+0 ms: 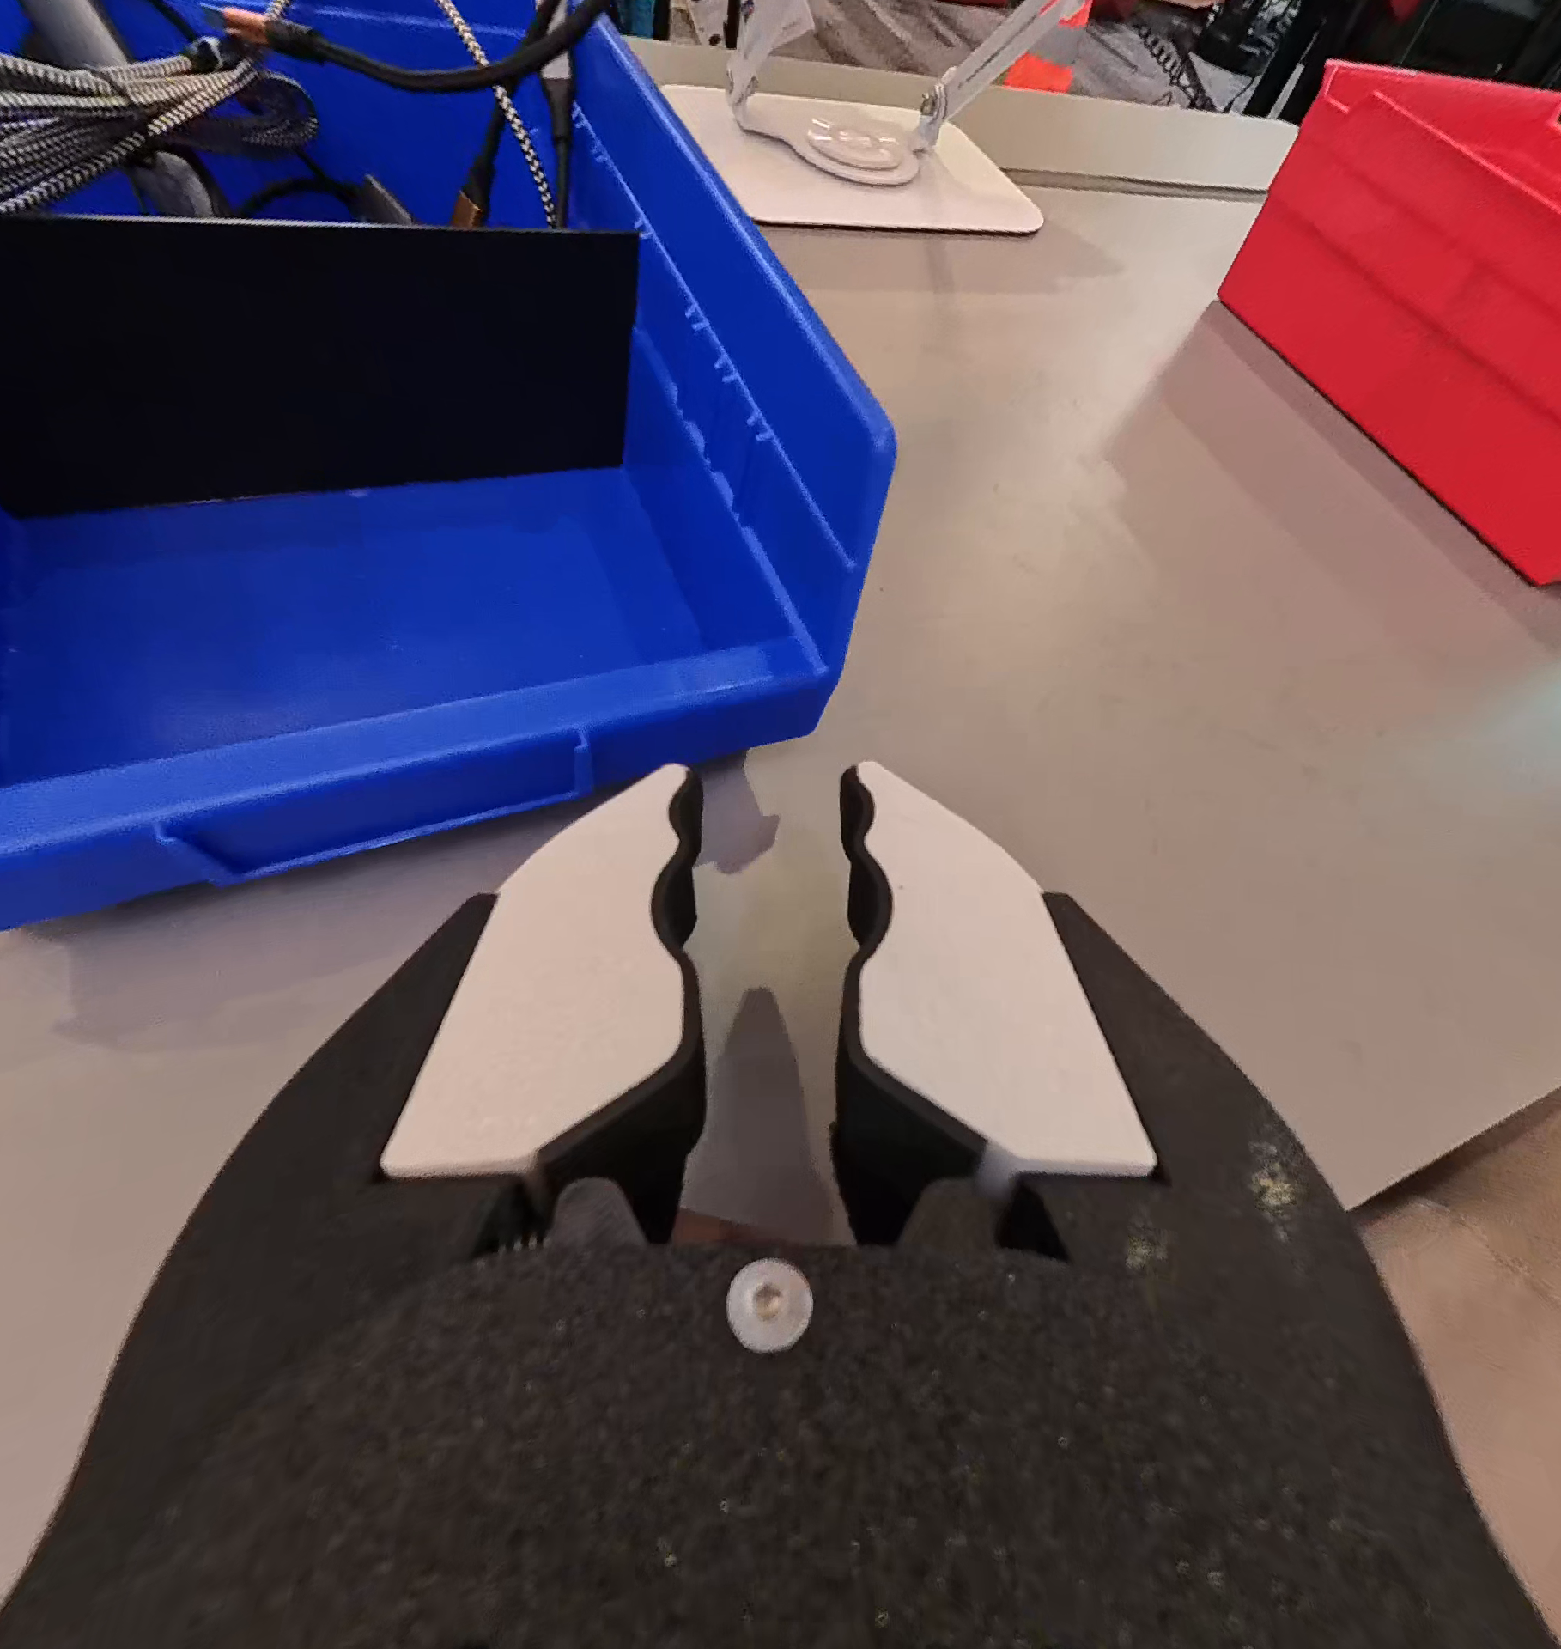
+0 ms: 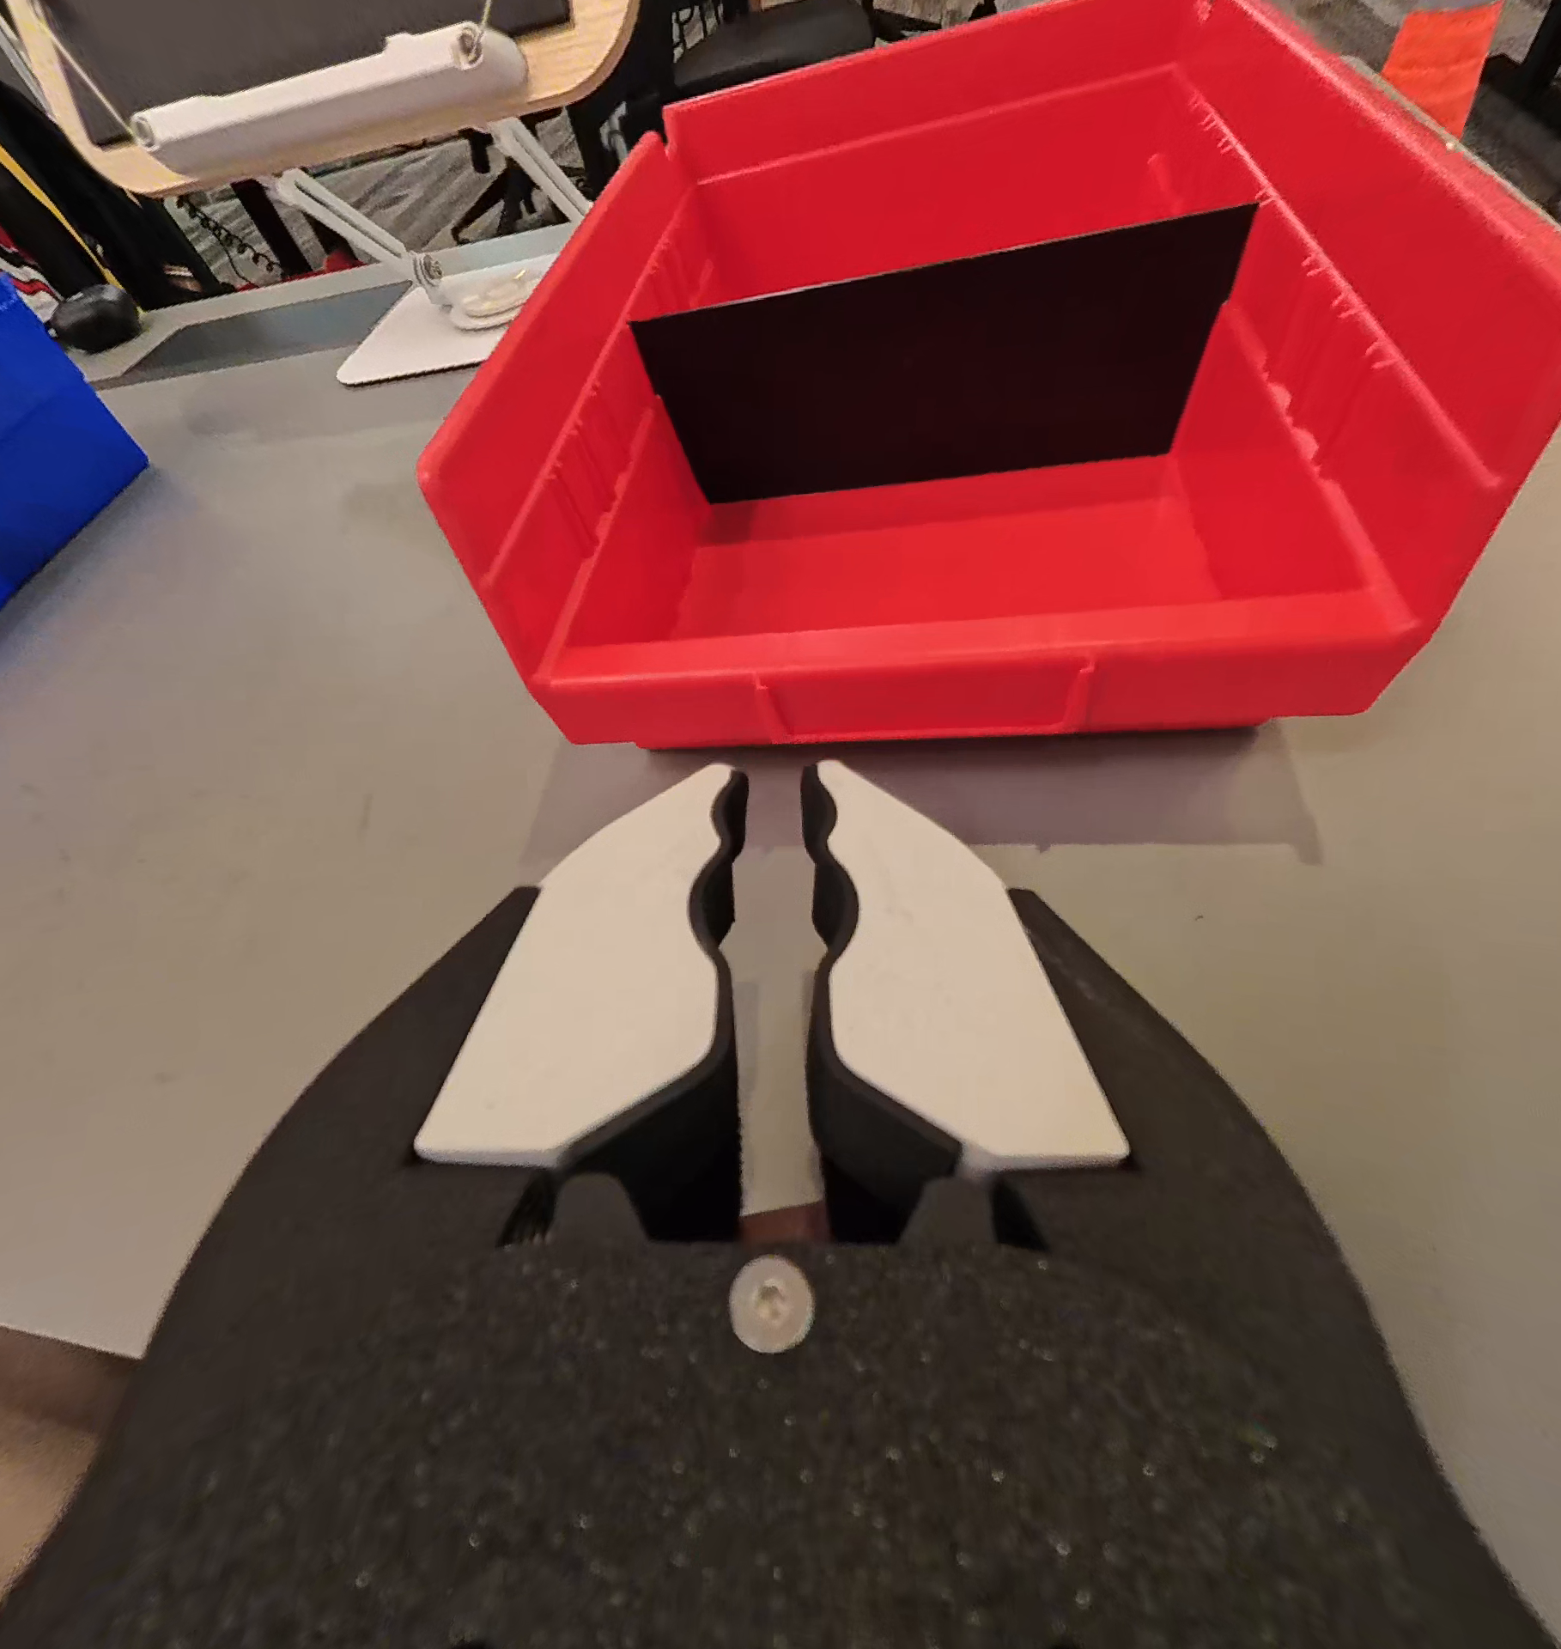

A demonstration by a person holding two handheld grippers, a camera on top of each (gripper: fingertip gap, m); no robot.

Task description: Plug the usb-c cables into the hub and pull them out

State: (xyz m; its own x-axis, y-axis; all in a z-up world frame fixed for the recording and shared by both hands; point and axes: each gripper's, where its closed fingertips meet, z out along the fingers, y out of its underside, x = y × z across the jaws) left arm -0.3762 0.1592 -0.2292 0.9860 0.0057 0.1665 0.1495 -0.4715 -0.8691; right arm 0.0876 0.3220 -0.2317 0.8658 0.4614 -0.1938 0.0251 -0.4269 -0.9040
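Both the left tool (image 1: 770, 785) and the right tool (image 2: 774, 781) are slightly open and empty, so the left one should first reach carefully over the divider (image 1: 295, 357) to the cables (image 1: 509, 116) at the back of the blue bin (image 1: 759, 375).

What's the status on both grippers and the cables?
Left gripper and right gripper open, empty. Braided cables behind black divider in blue plastic bin. Hub unseen.

Workshop: storage bins (image 2: 937, 696), desk lamp (image 2: 331, 116)
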